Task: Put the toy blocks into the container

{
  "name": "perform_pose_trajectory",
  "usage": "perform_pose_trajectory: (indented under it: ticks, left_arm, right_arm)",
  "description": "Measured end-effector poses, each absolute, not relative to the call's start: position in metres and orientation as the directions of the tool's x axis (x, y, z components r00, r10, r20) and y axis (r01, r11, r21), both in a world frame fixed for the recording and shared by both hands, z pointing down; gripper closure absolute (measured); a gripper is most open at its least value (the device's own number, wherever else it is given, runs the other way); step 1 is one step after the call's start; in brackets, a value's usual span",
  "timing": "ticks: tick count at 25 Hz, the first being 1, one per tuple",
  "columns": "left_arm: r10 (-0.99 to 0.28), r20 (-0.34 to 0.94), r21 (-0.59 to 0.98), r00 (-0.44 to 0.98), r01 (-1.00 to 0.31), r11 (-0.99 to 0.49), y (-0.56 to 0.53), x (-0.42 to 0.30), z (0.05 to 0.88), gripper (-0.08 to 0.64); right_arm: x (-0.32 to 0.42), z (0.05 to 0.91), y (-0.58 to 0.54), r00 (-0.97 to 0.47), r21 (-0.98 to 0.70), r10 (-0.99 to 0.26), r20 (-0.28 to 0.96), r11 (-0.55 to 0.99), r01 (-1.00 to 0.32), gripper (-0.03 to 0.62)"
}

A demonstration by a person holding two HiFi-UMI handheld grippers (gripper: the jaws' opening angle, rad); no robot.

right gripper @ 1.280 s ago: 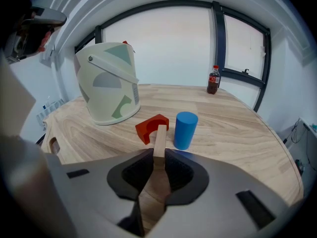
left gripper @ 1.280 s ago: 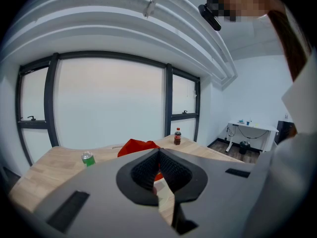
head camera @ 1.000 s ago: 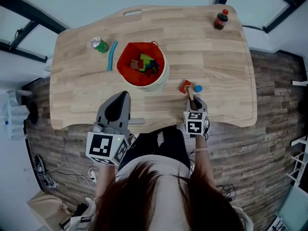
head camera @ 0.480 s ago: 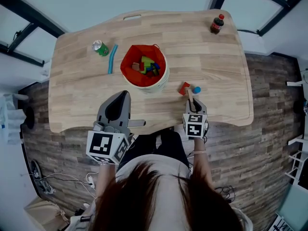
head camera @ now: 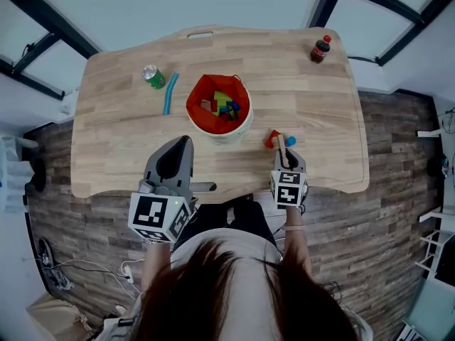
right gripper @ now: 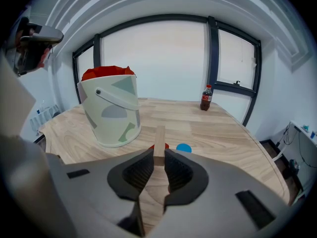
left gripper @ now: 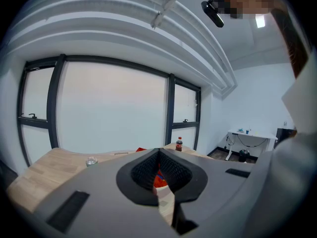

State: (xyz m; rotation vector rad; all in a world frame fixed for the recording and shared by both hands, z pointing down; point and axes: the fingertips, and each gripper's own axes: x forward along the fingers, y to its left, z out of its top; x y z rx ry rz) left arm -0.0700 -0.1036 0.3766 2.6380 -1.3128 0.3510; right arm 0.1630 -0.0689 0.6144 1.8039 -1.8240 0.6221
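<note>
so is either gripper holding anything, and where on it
The right gripper holds a wooden block by its near end. The left gripper holds nothing.

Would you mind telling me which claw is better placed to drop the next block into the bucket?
The right claw: it is shut on a wooden block, and the bucket stands just ahead to its left. The left claw is shut and holds nothing.
</note>
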Motion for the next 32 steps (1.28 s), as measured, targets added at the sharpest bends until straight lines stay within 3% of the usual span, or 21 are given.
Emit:
perform_pose_trajectory:
  ticks: [32]
  left_arm:
    - [-0.765, 0.228, 0.093, 0.602, -0.796, -0.598, -0.118, -0.106, 0.359, 0.551]
  right_arm:
    - [0.147, 0.519, -0.099, 0.026, 0.035, -0.87, 0.492, -0.011, -0.999, 0.511]
